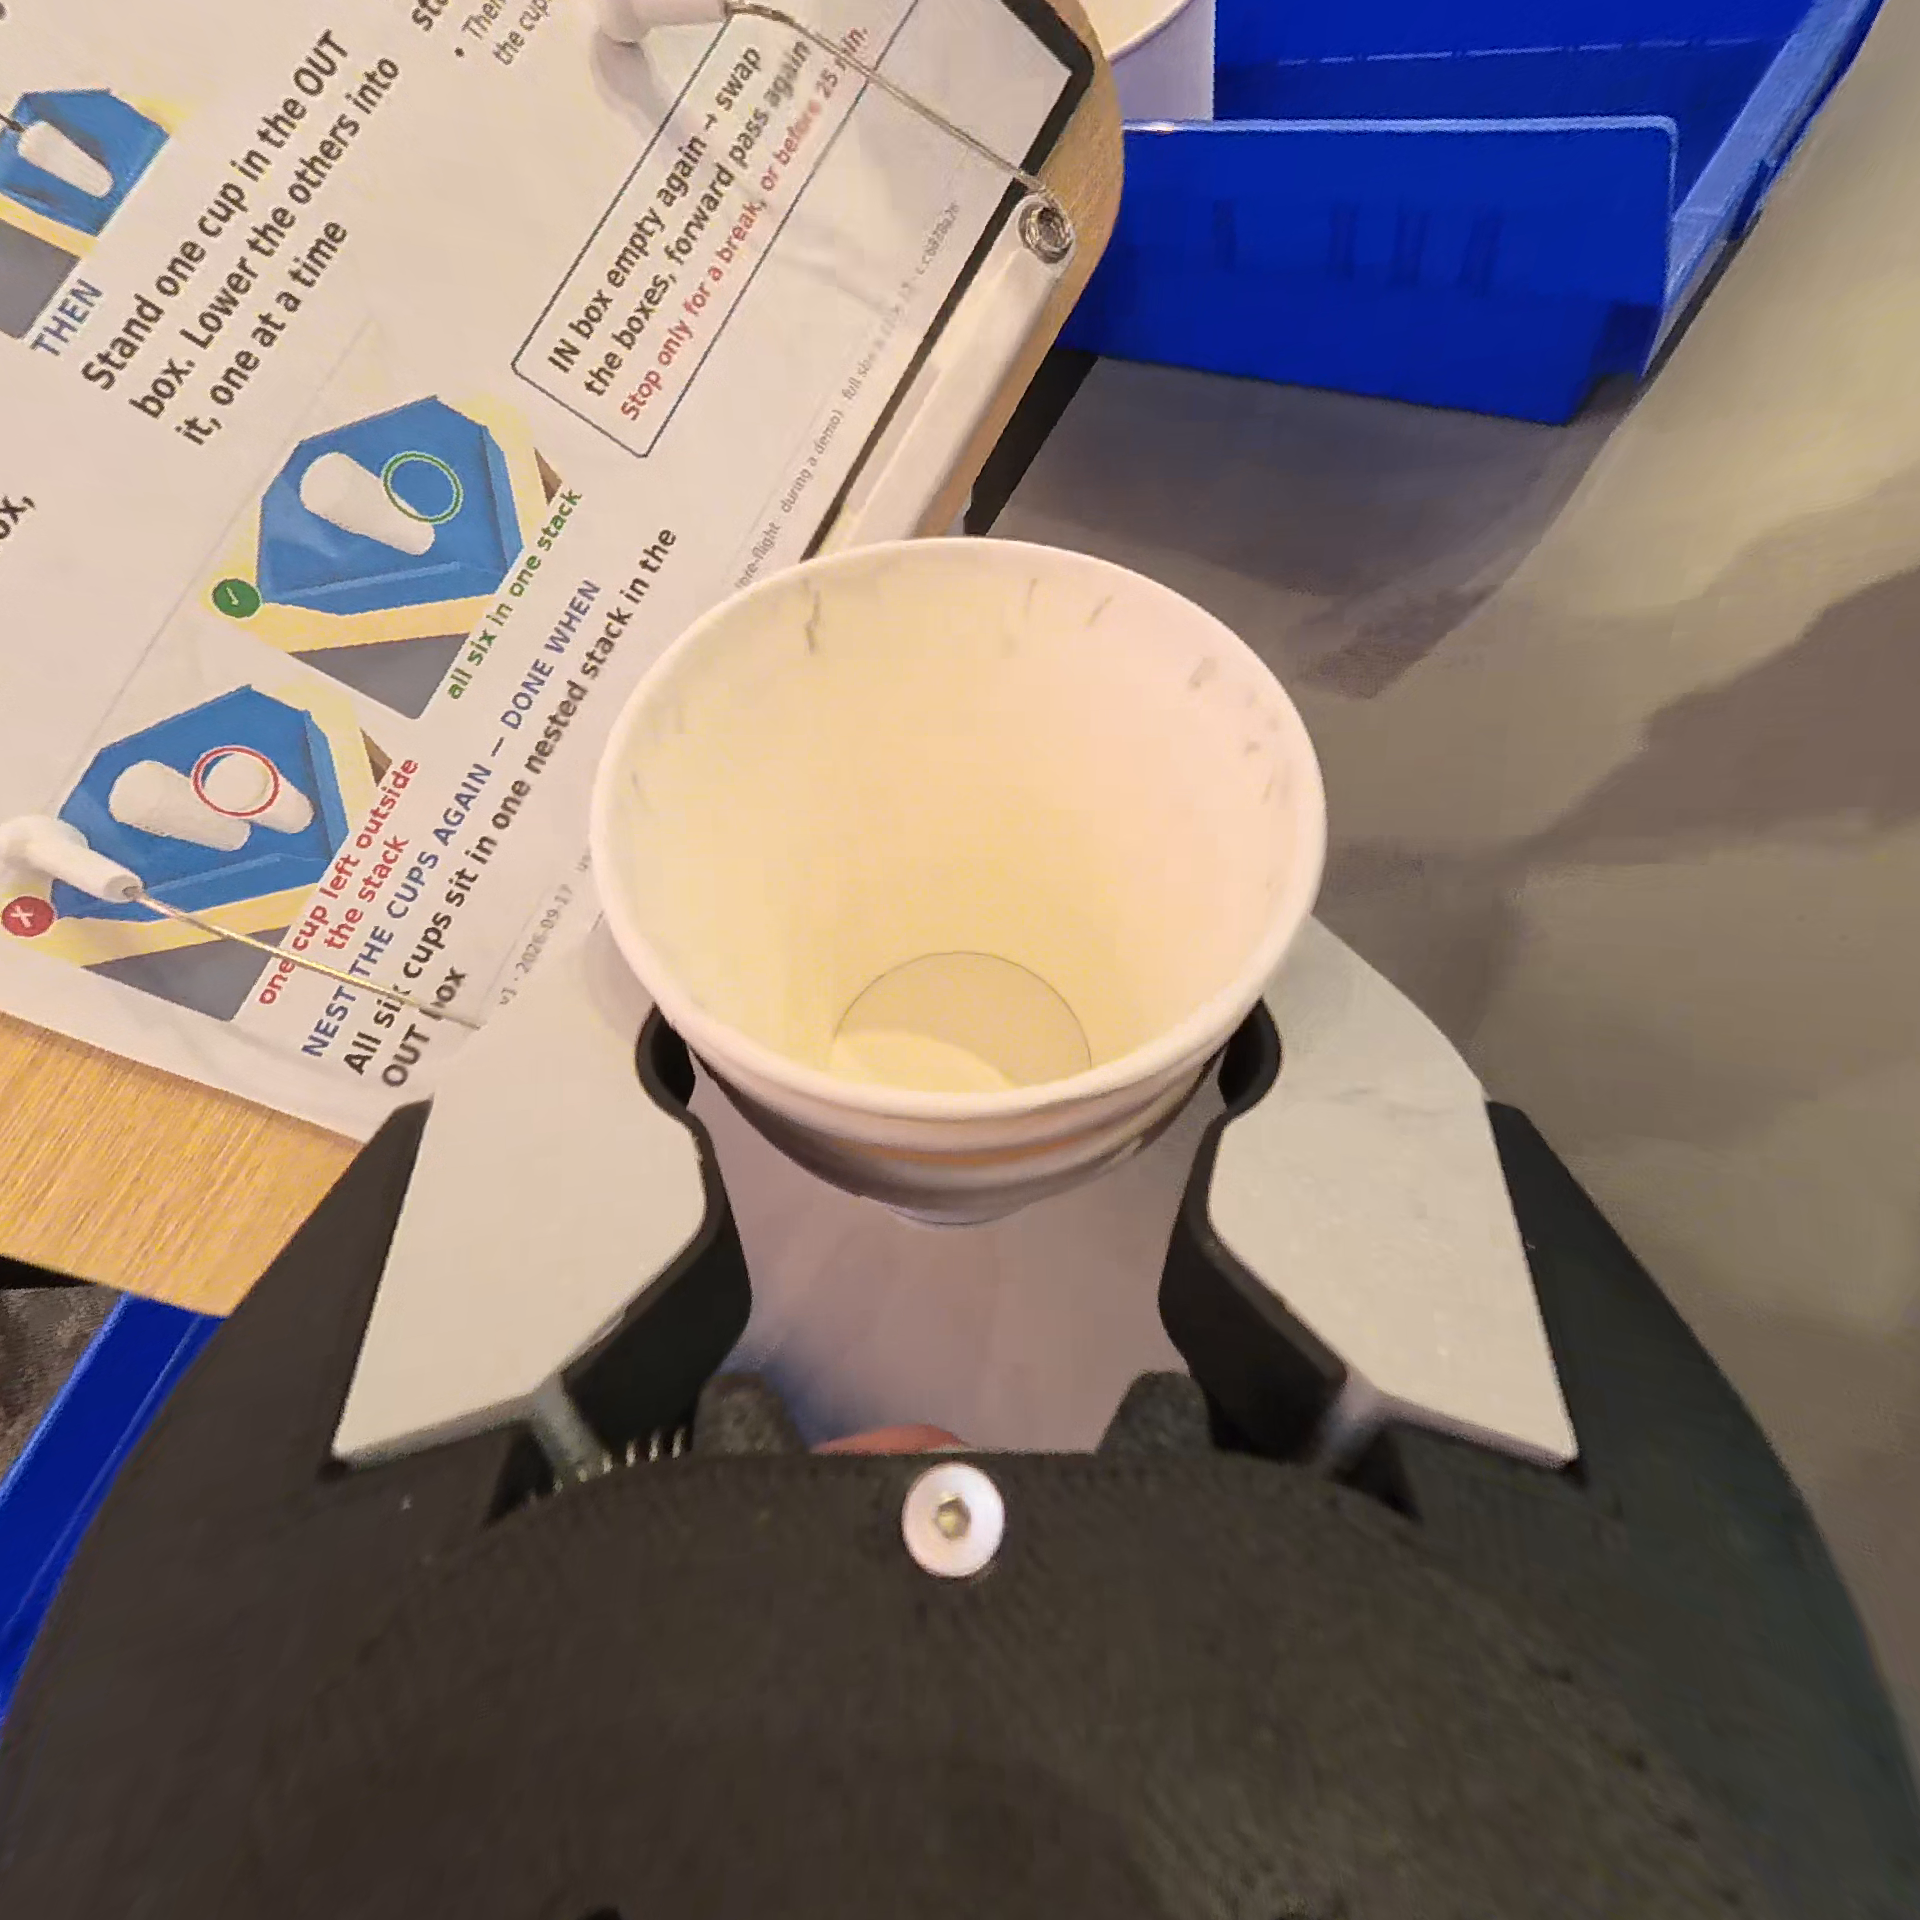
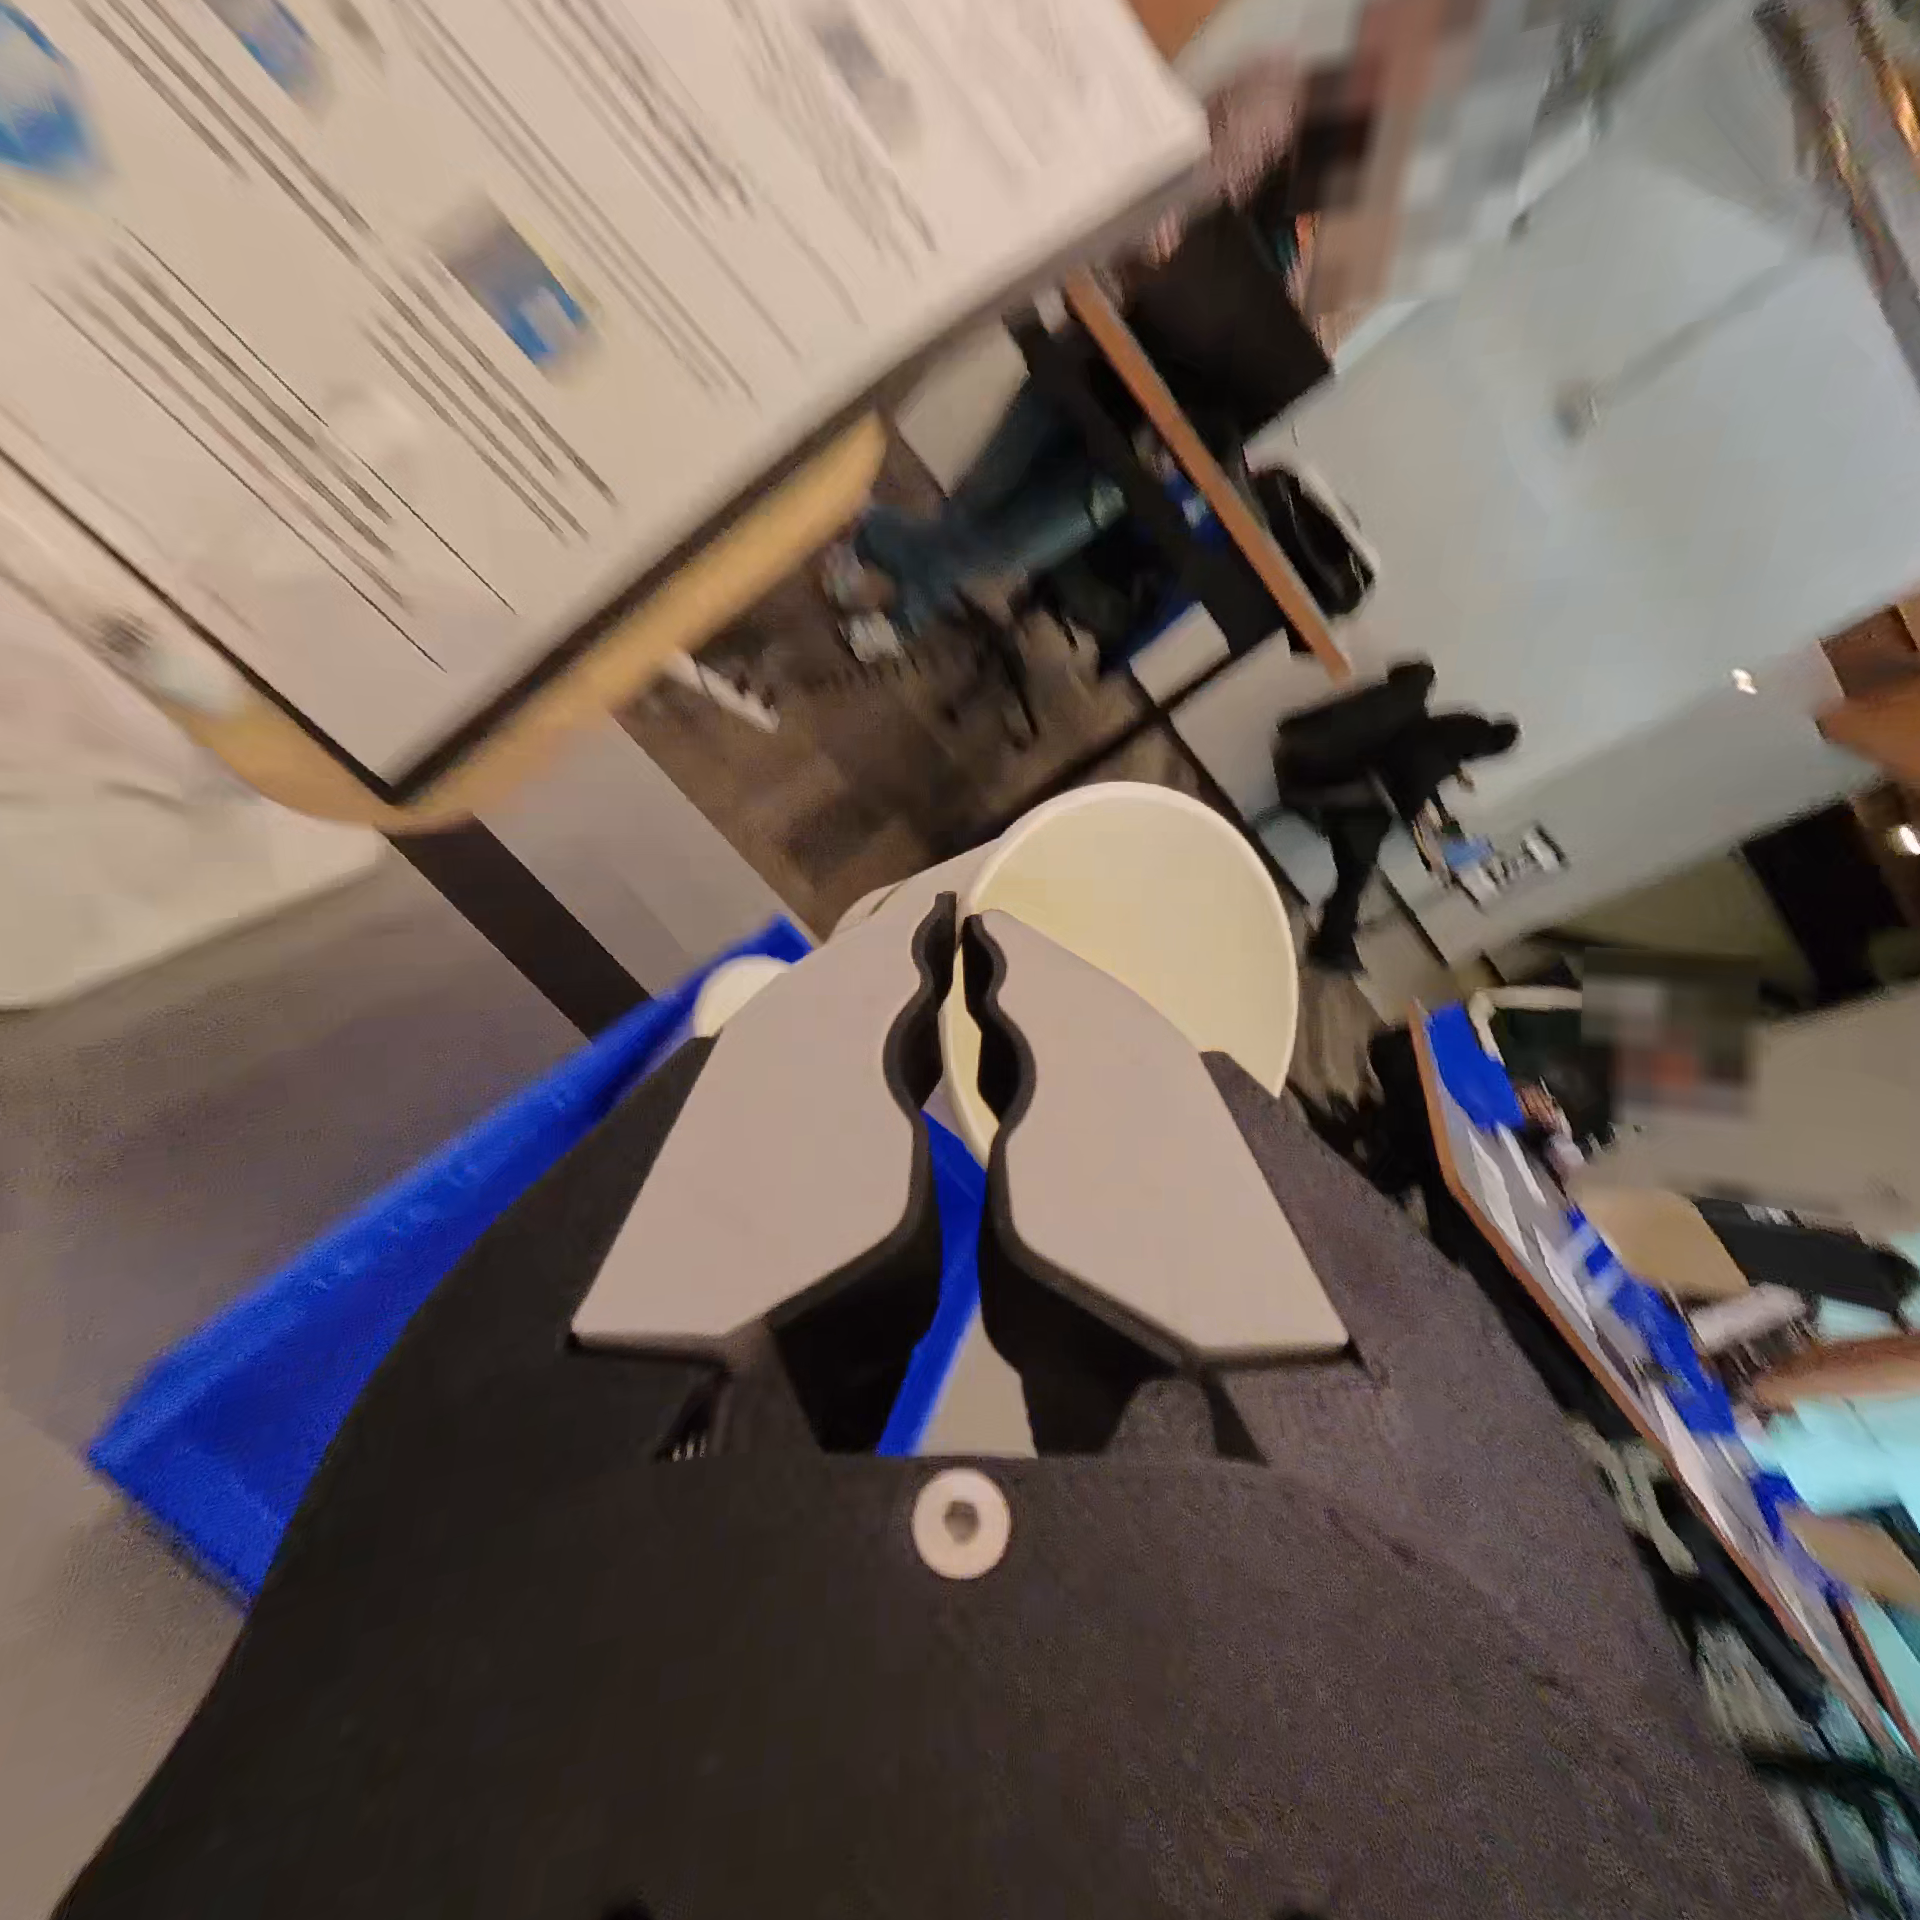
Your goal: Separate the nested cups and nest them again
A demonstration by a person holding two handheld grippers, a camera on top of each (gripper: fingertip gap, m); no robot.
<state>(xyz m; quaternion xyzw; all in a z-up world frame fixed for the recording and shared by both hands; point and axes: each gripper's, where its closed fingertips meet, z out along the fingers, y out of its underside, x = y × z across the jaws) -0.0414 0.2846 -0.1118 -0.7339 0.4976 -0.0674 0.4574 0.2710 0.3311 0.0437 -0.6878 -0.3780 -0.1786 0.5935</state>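
Nearest the left wrist camera, the left gripper (image 1: 956, 1049) stands wide apart with a stack of white paper cups (image 1: 956, 831) between its black pads (image 1: 665, 1070). The cup rims sit against both pads, mouth up toward the camera, several rims showing one under another. Whether the pads press hard cannot be told.

This view alone shows the sharp details: a laminated instruction sheet (image 1: 416, 416) with printed text and small blue diagrams, tied by thin wire to a wooden board (image 1: 135, 1164). It also shows a blue bin (image 1: 1455, 229) with a divider beyond it on the grey desk (image 1: 1558, 831), and another white cup (image 1: 1153, 52) at the top edge.

The right wrist view is motion-blurred. Its right gripper (image 2: 961, 935) is clamped on the rim wall of a single white cup (image 2: 1153, 935), one pad inside the mouth and one outside. The cup is held in the air above a blue bin (image 2: 416, 1247). Only here does the room behind show: other desks, dark chairs and floor. The sheet (image 2: 416, 260) appears again, its writing too smeared to make out.
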